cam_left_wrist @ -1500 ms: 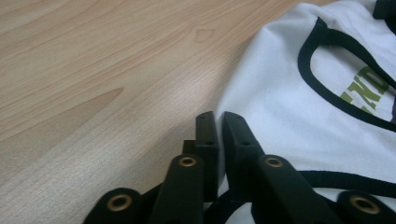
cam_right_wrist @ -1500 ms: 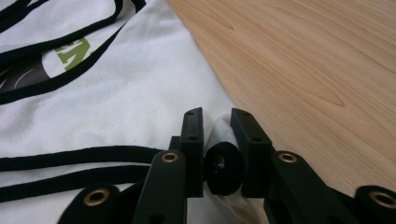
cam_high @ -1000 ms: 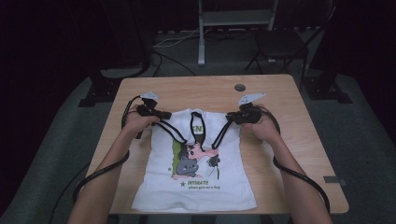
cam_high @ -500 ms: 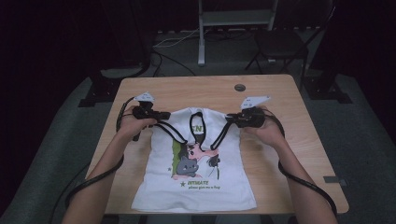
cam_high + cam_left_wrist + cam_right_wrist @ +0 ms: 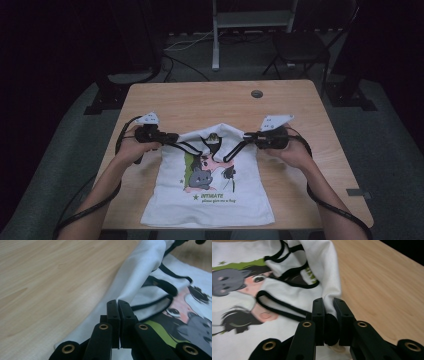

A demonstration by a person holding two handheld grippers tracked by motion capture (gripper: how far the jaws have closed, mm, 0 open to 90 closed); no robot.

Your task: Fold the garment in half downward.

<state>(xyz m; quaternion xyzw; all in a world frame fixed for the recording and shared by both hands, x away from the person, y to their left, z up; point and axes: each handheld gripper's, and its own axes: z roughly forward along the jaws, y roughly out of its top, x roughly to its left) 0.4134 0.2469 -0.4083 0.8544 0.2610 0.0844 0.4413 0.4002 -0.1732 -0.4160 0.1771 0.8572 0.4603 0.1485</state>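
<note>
White printed T-shirt (image 5: 210,192), black-trimmed, cartoon cat graphic: lying on the wooden table (image 5: 200,102), hem toward the person's edge, upper part lifted and folded over toward the print. Left gripper (image 5: 176,137), at the shirt's left shoulder: jaws pressed together on a fold of white cloth. Right gripper (image 5: 248,137), at the shirt's right shoulder: jaws nearly together, clamping a bunched fold of the same shirt.

Dark lab; bare desk (image 5: 210,102); floor cables (image 5: 187,42)
</note>
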